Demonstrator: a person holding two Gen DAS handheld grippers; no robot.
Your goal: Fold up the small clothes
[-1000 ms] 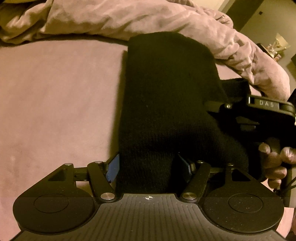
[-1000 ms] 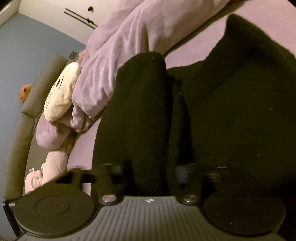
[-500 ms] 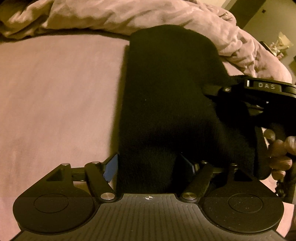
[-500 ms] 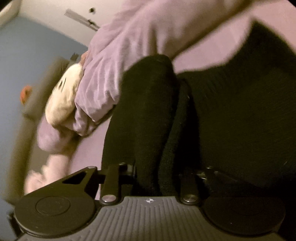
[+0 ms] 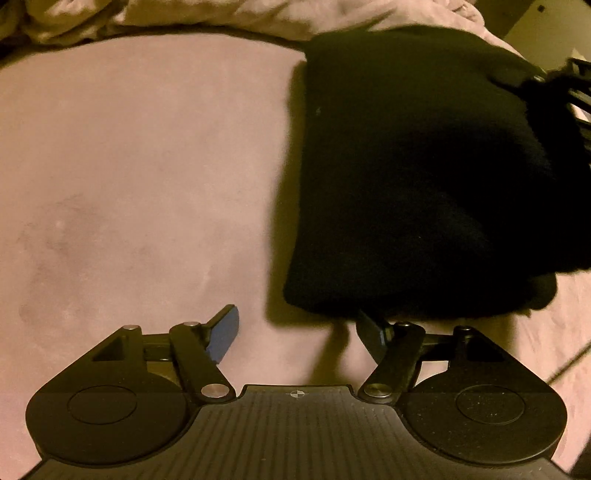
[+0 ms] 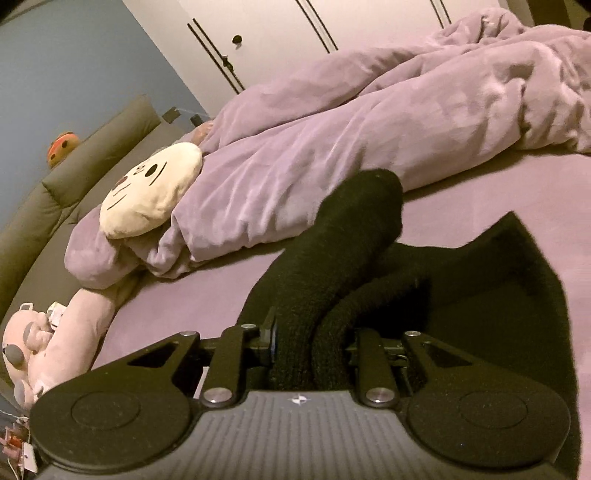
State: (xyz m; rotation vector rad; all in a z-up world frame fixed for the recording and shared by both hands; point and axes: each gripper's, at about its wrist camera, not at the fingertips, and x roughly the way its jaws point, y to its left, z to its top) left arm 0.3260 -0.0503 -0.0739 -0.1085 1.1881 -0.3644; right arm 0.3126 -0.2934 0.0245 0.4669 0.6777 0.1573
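A black knit garment (image 5: 413,173) lies on the pink-purple bed sheet (image 5: 129,166), folded over itself, right of centre in the left wrist view. My left gripper (image 5: 295,332) is open and empty, just short of the garment's near edge. My right gripper (image 6: 310,347) is shut on a rolled black strip of the same garment (image 6: 332,266) and holds it raised above the flat part (image 6: 498,295). The right gripper's body shows blurred at the far right edge of the left wrist view (image 5: 576,85).
A crumpled lilac duvet (image 6: 369,129) lies across the back of the bed. A cream plush face (image 6: 151,188) and a pink plush toy (image 6: 55,332) lie at the left by a grey headboard (image 6: 66,192). White wardrobe doors (image 6: 277,33) stand behind.
My left gripper has opened, let go of the garment and drawn back from it. My right gripper has lifted and swung with the black strip still in its jaws.
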